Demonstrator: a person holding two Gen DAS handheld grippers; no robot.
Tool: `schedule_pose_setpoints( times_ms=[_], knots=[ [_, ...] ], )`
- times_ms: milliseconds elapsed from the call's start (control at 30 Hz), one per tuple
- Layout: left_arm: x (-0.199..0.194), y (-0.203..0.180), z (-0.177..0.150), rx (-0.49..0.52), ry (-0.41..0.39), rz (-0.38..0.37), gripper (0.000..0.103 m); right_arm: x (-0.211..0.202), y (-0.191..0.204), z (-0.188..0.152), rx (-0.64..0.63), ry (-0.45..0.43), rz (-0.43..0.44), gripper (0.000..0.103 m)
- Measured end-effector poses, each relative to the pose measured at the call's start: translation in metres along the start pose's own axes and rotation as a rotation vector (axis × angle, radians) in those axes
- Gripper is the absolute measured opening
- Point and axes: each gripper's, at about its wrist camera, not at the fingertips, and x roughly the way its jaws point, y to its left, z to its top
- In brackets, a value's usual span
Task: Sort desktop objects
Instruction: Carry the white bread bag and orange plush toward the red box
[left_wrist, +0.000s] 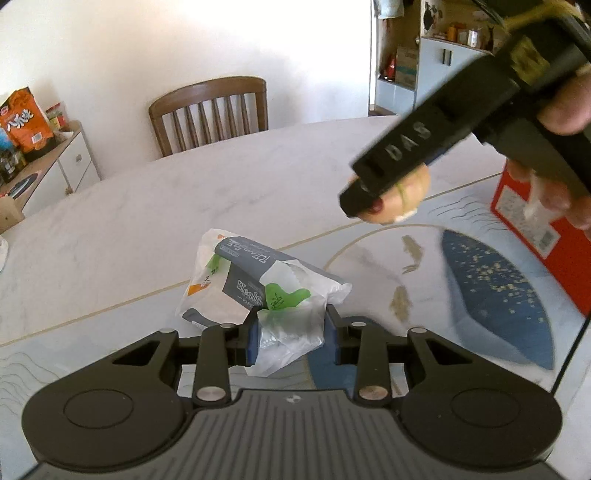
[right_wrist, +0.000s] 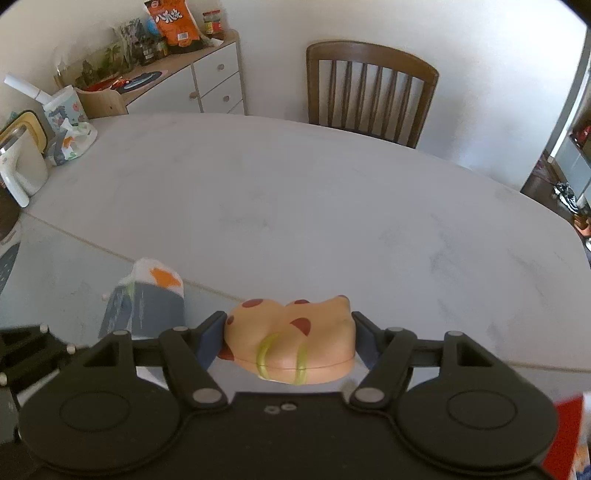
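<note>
Left gripper (left_wrist: 291, 338) pinches the clear plastic end of the tissue pack (left_wrist: 255, 284), which lies on the table (left_wrist: 184, 192). Right gripper (right_wrist: 290, 341) clamps the tan toy (right_wrist: 291, 339) with red spots and green bands, held above the table, right of the pack. Red box (left_wrist: 535, 229) stands further right; wooden chair (left_wrist: 214, 110) beyond the pack.

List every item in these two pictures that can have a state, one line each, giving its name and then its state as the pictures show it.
Left gripper: shut on the tissue pack's loose end.
Tissue pack: wrapper crumpled, pinched at the near end.
Right gripper: shut on the pizza toy.
Pizza toy: held off the table between both pads.
Red box: standing on the mat, partly hidden.
Chair: upright, nobody in it.
</note>
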Motion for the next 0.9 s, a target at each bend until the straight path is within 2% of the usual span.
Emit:
schedule_pose_setpoints(
  times_ms=[467,900],
  knots=[
    [-0.052,-0.034,0.029,0.024,-0.060,-0.064,0.032,-0.076,-0.024,-0.045,0.068,-0.065,0.004,0.070],
    [-0.085,-0.106,0.072,0.138,-0.122,-0.201,0.032,-0.149,-0.073,-0.088,0.153,-0.101,-0.049,0.070]
  ],
)
